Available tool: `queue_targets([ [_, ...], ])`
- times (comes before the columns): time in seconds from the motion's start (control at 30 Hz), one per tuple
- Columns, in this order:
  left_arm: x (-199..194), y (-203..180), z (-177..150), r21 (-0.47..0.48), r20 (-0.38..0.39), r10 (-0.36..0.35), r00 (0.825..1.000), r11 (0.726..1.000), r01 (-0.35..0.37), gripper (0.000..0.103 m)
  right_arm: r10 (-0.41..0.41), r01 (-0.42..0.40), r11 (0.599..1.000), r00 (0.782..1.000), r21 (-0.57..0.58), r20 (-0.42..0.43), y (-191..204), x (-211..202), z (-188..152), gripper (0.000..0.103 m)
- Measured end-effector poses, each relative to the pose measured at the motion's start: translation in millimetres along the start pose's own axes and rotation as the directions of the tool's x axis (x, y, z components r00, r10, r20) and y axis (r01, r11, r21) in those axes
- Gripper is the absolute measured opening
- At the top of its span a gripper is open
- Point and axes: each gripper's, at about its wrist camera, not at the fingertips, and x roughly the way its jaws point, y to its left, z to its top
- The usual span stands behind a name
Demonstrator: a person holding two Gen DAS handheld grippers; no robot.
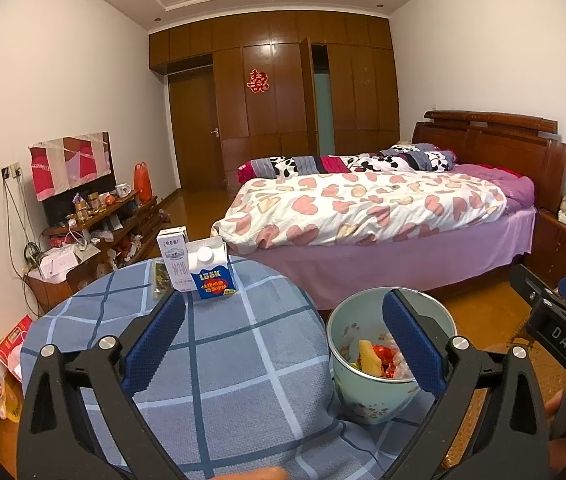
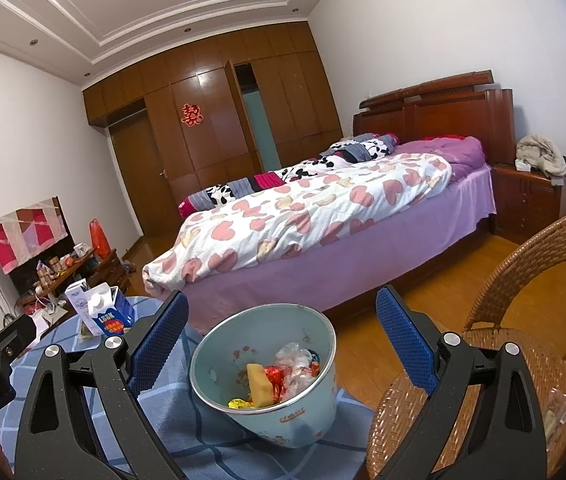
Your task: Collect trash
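Wicker chair (image 2: 523, 320): right view only

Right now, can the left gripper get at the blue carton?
Probably yes. The left gripper is open, and only bare tablecloth lies between it and the blue carton. The bin sits off to its right.

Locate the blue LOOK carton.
The blue carton stands at the table's far edge, right of and touching the white milk box; in the right wrist view it is at left, behind the bin.
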Motion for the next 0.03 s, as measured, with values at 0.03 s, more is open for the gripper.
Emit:
queue_targets([
  [0.03, 0.3, 0.1, -0.4, -0.003, -0.002, 0.000, 1.000, 1.000, 0.000, 0.097, -0.004, 0.004, 1.000, 1.000, 0.001, -0.002, 0.0, 0.2, -0.7, 0.093],
])
